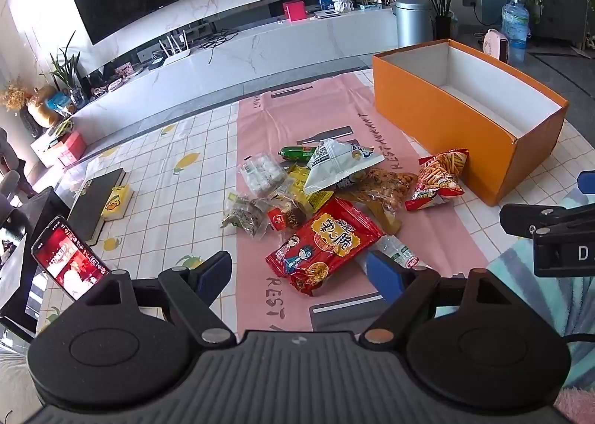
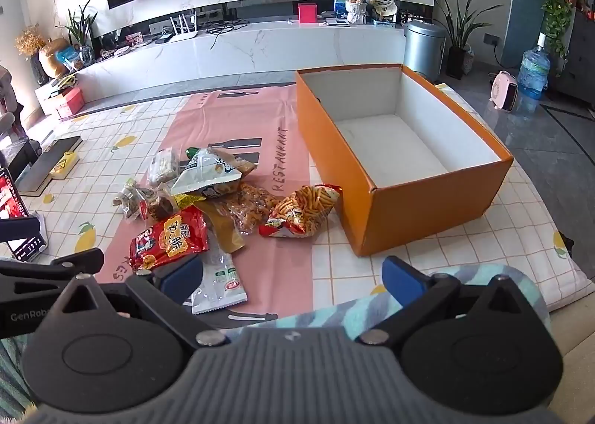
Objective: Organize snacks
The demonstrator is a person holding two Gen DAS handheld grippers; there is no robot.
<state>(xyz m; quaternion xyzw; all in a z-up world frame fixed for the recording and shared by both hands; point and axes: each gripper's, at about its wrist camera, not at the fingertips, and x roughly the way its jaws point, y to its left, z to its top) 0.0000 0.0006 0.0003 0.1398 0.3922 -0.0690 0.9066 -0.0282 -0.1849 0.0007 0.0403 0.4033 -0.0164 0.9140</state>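
A pile of snack packets lies on the pink mat (image 1: 297, 115): a large red packet (image 1: 323, 245) nearest me, a white and grey bag (image 1: 334, 167) on top, a red bag of fries sticks (image 1: 438, 178) leaning by the orange box (image 1: 446, 134). The box (image 2: 375, 208) has a white inside with nothing in it. My left gripper (image 1: 299, 275) hovers open above the near edge of the pile, nothing between its fingers. My right gripper (image 2: 293, 281) is open too, over the mat's near edge beside a white packet (image 2: 219, 286).
A phone (image 1: 68, 256) on a stand and a dark book with a yellow box (image 1: 117, 201) sit at the left on the checked tablecloth. A striped blue cloth (image 2: 372, 308) lies at the near right edge. A TV cabinet and plants stand behind.
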